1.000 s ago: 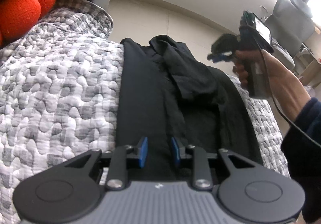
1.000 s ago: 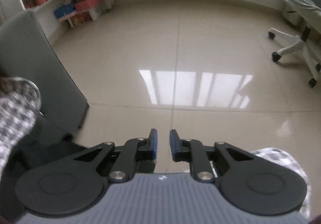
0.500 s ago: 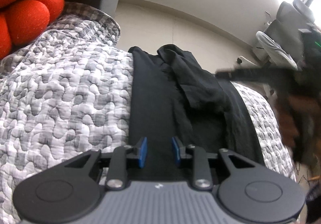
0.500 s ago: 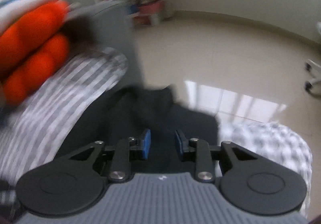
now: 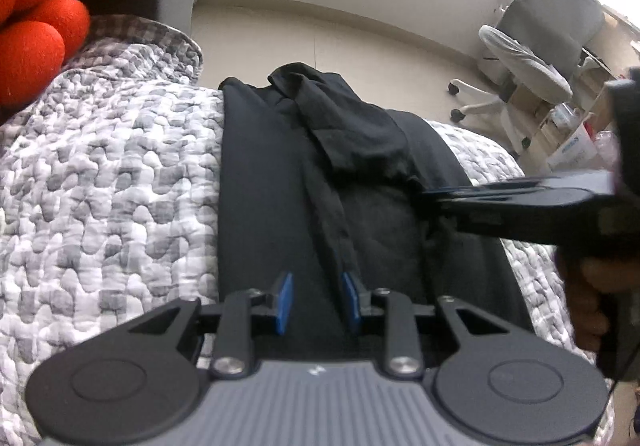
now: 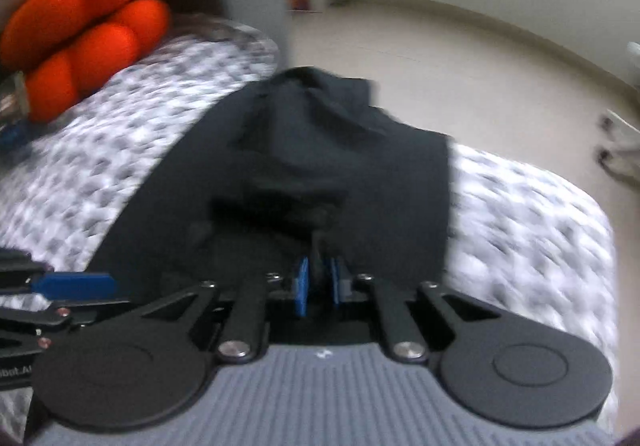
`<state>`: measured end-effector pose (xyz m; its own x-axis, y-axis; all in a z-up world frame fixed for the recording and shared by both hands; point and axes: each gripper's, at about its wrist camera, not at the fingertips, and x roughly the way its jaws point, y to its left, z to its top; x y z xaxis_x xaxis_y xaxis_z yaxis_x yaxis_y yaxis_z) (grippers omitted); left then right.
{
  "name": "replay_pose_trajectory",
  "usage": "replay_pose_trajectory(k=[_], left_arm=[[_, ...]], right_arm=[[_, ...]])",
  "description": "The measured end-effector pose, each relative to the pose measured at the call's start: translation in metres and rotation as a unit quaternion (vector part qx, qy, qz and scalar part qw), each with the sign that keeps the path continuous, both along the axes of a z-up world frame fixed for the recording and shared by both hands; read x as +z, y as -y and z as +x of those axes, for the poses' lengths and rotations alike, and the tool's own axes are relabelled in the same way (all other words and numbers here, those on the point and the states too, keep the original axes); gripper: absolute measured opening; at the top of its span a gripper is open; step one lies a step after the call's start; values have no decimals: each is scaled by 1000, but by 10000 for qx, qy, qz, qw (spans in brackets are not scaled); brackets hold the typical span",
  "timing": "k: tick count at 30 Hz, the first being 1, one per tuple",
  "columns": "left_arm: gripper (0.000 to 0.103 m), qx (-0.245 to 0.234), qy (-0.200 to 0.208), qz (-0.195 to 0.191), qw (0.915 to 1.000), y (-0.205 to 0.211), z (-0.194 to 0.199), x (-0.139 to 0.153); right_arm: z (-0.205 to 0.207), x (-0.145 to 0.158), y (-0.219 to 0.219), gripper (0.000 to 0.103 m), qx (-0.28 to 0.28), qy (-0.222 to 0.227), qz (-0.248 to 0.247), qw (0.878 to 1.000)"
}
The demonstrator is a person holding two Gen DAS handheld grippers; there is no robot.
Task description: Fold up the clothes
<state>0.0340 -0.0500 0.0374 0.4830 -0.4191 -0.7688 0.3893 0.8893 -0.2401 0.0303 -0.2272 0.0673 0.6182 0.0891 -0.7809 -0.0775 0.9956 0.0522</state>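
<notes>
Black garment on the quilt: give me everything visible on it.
The black garment looks like thin matte fabric, laid lengthwise in a long strip on the grey-white quilt. A loose wrinkled flap lies on top towards its far end. The right gripper has its jaws closing around a raised fold; the left gripper hovers open over it.

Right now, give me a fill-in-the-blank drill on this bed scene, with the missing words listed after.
1. The dark garment lies on a grey-and-white ____ bedspread.
2. The round plush cushion in the left wrist view's upper left corner is ____.
3. The pads of the left claw are coloured ____.
4. The swivel chair stands on the ____.

Missing words: quilted; orange; blue; floor
</notes>
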Motion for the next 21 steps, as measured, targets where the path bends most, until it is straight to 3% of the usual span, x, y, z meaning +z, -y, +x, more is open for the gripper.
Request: replay_pose_trajectory(k=[2, 6, 12, 18, 20, 21], left_arm=[[29, 20, -3, -59, 10000, -6, -1, 3], [30, 259, 12, -142, 9996, -25, 1, 8], [30, 383, -22, -187, 9991, -41, -3, 12], [31, 356, -23, -138, 9993, -45, -14, 15], [31, 316, 10, -96, 9995, -45, -18, 16], [31, 281, 17, -63, 9996, -44, -20, 16]], right_arm=[[-25, 14, -4, 25, -29, 158, -60, 9999], [-72, 28, -24, 26, 47, -86, 214, 9997], [-137, 11, -87, 26, 469, -487, 855, 9940], [-162, -15, -121, 26, 420, -599, 657, 9952], [-166, -15, -129, 19, 471, -462, 411, 9970], [-169, -16, -130, 1, 479, -385, 295, 9977]])
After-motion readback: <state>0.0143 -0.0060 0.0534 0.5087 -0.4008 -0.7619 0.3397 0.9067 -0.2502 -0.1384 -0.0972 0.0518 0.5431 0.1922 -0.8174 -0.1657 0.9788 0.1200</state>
